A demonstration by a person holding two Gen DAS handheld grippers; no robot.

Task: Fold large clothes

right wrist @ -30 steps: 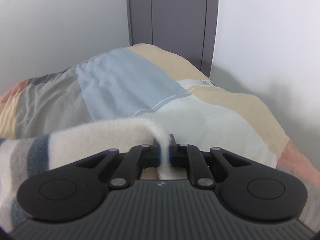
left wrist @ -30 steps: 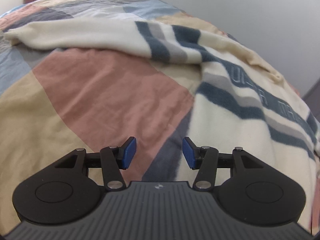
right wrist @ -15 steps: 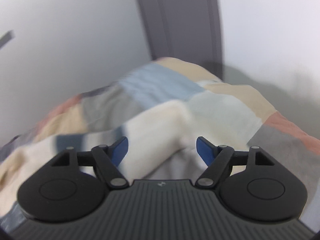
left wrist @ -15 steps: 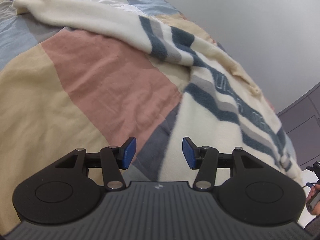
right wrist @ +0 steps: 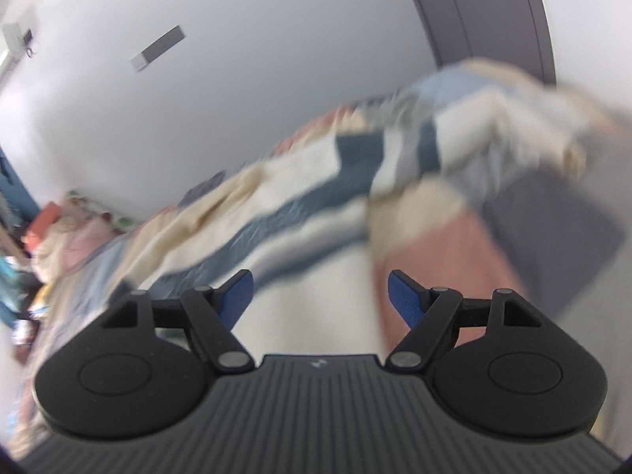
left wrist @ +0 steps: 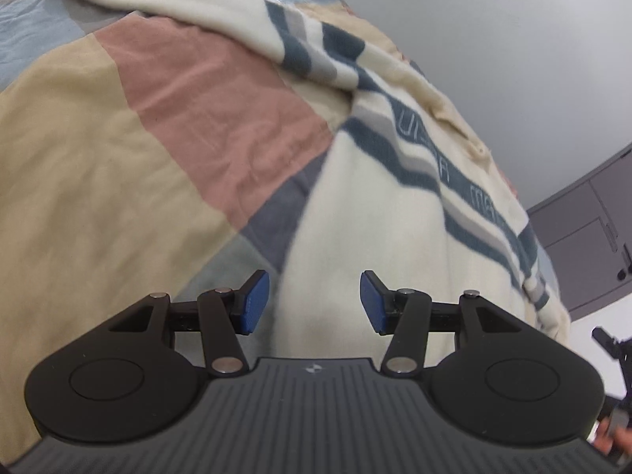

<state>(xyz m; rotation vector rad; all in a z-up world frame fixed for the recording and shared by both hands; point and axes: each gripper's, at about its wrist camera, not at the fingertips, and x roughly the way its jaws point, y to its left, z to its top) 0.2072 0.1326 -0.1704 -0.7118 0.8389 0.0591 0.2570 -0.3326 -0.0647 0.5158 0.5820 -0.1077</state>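
A cream sweater (left wrist: 379,213) with dark blue and grey stripes lies spread on a patchwork bed cover (left wrist: 118,158), one sleeve stretched toward the far left. My left gripper (left wrist: 315,302) hovers over the sweater's lower cream part, jaws open, nothing between the blue pads. In the blurred right wrist view the same sweater (right wrist: 308,205) runs across the bed. My right gripper (right wrist: 320,296) stands open above it with nothing held.
A pale wall and a grey wardrobe (left wrist: 592,237) stand beyond the bed's far side. Pillows and clutter (right wrist: 51,229) sit at the bed's head. A hand with part of the other gripper (left wrist: 614,395) shows at the right edge of the left wrist view.
My right gripper let go of the cream sleeve, opened wide and swung away fast across the bed. My left gripper shifted over onto the sweater's body, still open.
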